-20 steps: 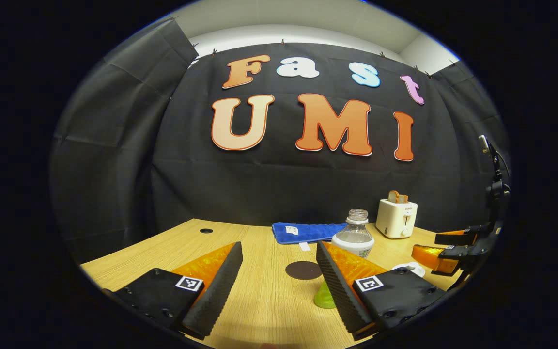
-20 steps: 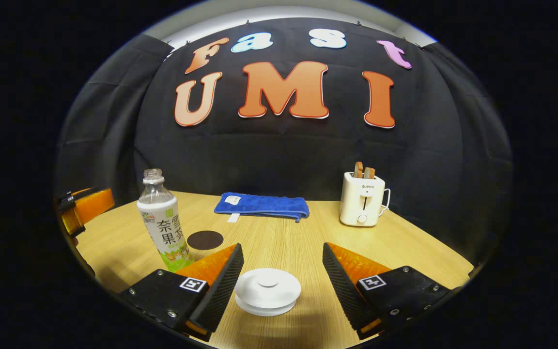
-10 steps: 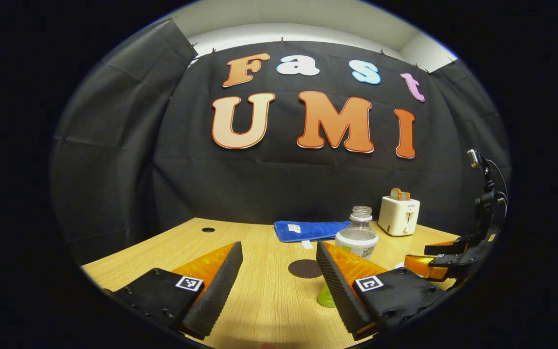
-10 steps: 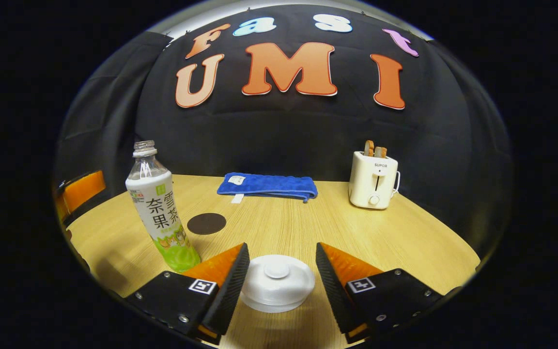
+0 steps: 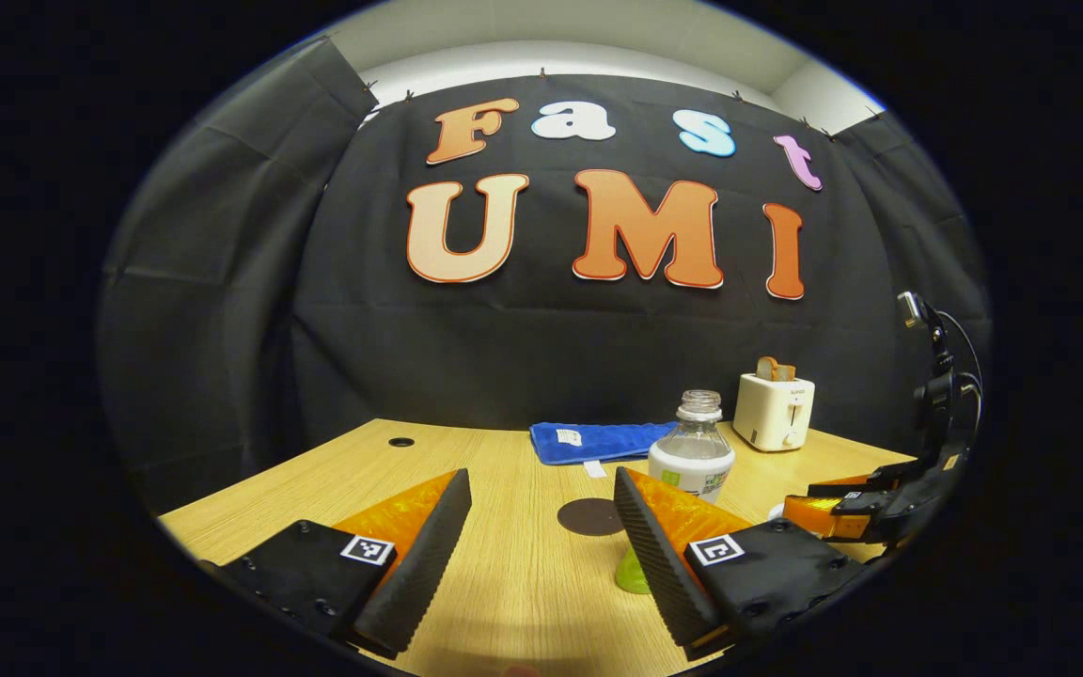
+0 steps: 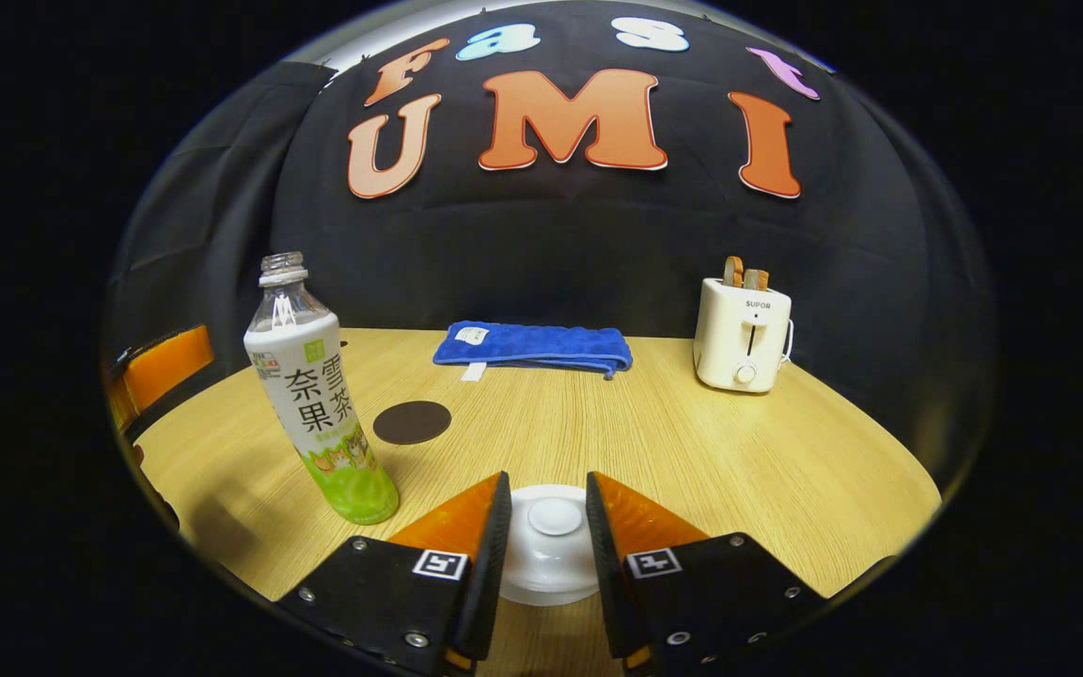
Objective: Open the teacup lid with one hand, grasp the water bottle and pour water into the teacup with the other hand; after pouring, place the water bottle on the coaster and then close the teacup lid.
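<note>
The right gripper has its fingers narrowed around the white ceramic teacup lid, close to its small round knob; whether both press on it I cannot tell. The lid looks hard, smooth, breakable. The left gripper is wide and holds nothing; the clear plastic water bottle stands ahead to its right, likely light and squashable, best taken mid-body. The dark round coaster lies ahead; the blue folded towel and cream toaster sit well beyond.

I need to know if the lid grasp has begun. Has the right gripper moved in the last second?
Yes. In the right gripper view, the right gripper has advanced and lowered toward the teacup lid, its fingers narrowing around the knob; the toaster sits higher now.
</note>
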The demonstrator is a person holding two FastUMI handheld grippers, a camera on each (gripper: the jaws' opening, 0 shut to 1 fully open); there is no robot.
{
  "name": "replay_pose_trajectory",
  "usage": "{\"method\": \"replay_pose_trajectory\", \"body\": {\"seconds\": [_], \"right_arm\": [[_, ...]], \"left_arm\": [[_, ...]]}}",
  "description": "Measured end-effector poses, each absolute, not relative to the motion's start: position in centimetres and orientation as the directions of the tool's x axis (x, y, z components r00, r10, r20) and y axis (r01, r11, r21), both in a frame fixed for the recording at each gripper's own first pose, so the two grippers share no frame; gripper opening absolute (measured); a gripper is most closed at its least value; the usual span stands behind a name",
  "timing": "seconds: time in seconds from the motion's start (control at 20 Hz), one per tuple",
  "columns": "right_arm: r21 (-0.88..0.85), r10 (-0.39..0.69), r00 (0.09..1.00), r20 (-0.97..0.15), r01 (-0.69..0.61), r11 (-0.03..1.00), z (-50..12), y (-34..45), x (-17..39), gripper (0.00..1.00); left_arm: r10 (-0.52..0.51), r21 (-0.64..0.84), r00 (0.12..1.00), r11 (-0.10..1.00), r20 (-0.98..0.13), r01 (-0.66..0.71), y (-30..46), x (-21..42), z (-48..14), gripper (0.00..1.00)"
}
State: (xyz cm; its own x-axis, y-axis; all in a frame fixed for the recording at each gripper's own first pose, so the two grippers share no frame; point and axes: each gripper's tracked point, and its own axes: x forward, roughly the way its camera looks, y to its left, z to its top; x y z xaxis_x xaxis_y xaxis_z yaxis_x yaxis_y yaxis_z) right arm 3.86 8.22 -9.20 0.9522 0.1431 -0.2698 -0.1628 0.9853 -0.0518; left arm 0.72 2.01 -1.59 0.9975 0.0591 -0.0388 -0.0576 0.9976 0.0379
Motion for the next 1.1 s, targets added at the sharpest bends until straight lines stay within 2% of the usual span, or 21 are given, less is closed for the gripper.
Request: {"method": "replay_pose_trajectory", "body": {"seconds": [0.05, 0.2, 0.25, 0.65, 1.1], "right_arm": [[-0.050, 0.141, 0.953, -0.269, -0.161, 0.986, -9.2, 8.2, 3.9, 0.41], [-0.039, 0.136, 0.954, -0.269, -0.152, 0.988, -9.2, 8.0, 3.9, 0.30], [-0.035, 0.137, 0.953, -0.269, -0.152, 0.988, -9.2, 8.0, 3.9, 0.22], [0.011, 0.143, 0.970, -0.196, -0.144, 0.990, -6.4, 6.8, 3.2, 0.19], [0.044, 0.011, 0.984, -0.177, -0.004, 0.999, -5.2, -0.1, 3.3, 0.18]], "left_arm": [[0.061, 0.037, 0.997, 0.998, -0.042, -0.059, 2.1, 0.7, -1.7, 0.98], [0.063, 0.028, 0.997, 0.998, -0.043, -0.061, 2.2, 0.7, -1.8, 0.98], [0.063, 0.027, 0.997, 0.998, -0.044, -0.062, 2.2, 0.7, -1.8, 0.98], [0.025, 0.005, 0.999, 1.000, -0.046, -0.024, 0.4, 0.5, -2.4, 0.98], [-0.097, -0.016, 0.994, 0.995, -0.049, 0.096, -5.1, -0.1, -3.0, 0.98]]}}
